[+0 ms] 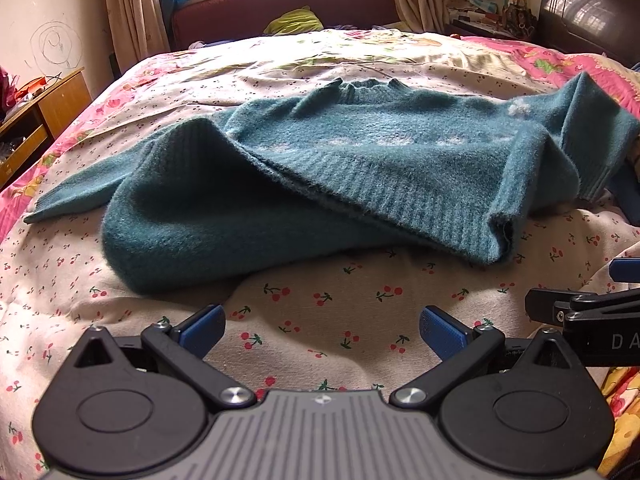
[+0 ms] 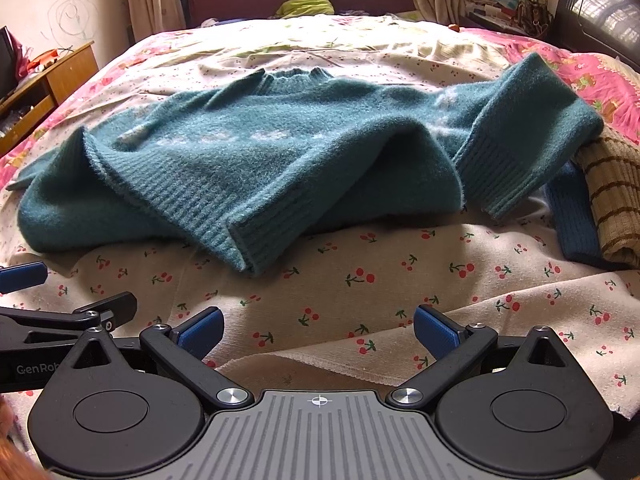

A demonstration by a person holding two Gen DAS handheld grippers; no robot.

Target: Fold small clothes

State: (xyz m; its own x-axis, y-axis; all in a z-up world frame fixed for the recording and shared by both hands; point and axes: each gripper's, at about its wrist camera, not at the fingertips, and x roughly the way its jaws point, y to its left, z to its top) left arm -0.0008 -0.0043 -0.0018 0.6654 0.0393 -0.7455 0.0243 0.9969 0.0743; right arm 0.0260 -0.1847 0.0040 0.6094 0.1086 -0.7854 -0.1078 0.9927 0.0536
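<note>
A: What are you seeing on the bed?

B: I'm looking at a teal knit sweater (image 1: 360, 168) lying across the cherry-print sheet (image 1: 320, 300), collar at the far side, ribbed hem bunching up on the near side. Its left sleeve is stretching out flat to the left; the right sleeve is folding back over the body.

A: And the grippers?

B: I'm holding the left gripper (image 1: 322, 330) with its blue pads spread wide apart, gripping nothing, hovering over bare sheet just near of the sweater. The right gripper (image 2: 318, 328) is sitting the same way, fingers apart and empty.

A: Anything beside the sweater?

B: A tan striped garment (image 2: 612, 200) and a blue knit piece (image 2: 572, 224) are lying at the right, touching the sweater's cuff.
</note>
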